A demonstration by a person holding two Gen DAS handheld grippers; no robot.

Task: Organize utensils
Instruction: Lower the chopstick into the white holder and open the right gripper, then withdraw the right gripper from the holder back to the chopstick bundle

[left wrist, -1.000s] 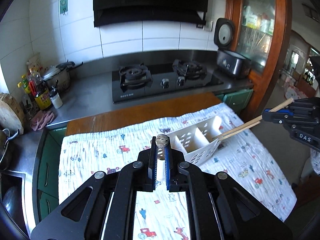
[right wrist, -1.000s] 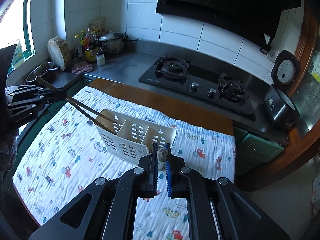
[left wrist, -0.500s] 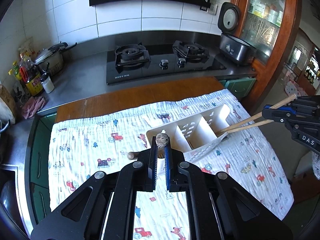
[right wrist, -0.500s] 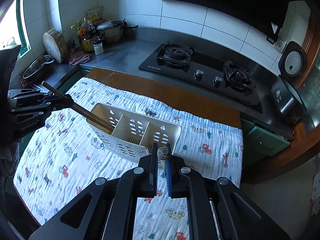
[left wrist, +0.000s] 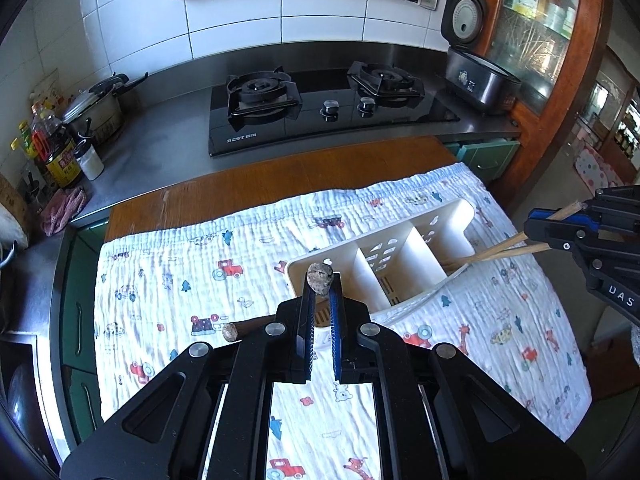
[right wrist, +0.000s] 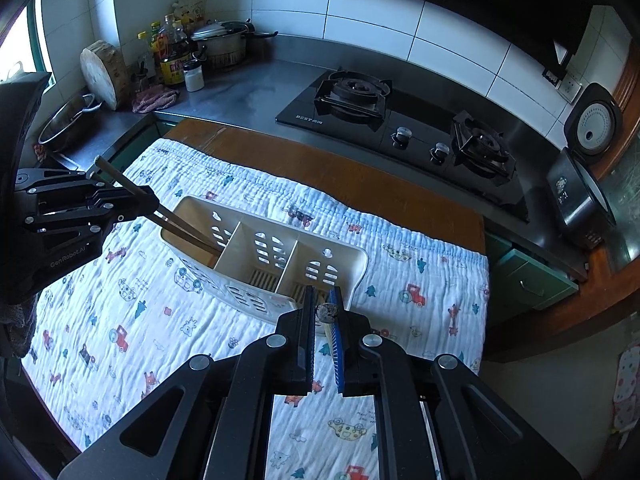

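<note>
A white three-compartment utensil holder (left wrist: 400, 258) (right wrist: 264, 264) lies tilted on a printed cloth (left wrist: 200, 272). My left gripper (left wrist: 320, 284) is shut on the stone-tipped end of a utensil (left wrist: 319, 278) over the holder's left end. It also shows in the right wrist view (right wrist: 132, 204), holding a pair of chopsticks (right wrist: 180, 226) whose tips reach into the holder's left compartment. My right gripper (right wrist: 324, 310) is shut on chopsticks (right wrist: 327, 314); it also shows in the left wrist view (left wrist: 560, 226), where its chopsticks (left wrist: 500, 250) reach into the right compartment. Another stone-tipped utensil (left wrist: 230, 331) lies on the cloth.
The cloth covers a wooden table (left wrist: 280, 176) next to a steel counter with a gas hob (left wrist: 320, 108). A rice cooker (left wrist: 476, 68) stands at the right. A pot (right wrist: 220, 46), bottles (right wrist: 172, 52) and a wooden block (right wrist: 102, 72) stand at the left.
Both grippers have moved closer to the table and the holder. The chopstick tips have gone deeper into the holder's end compartments. A second stone-tipped utensil has come into view on the cloth.
</note>
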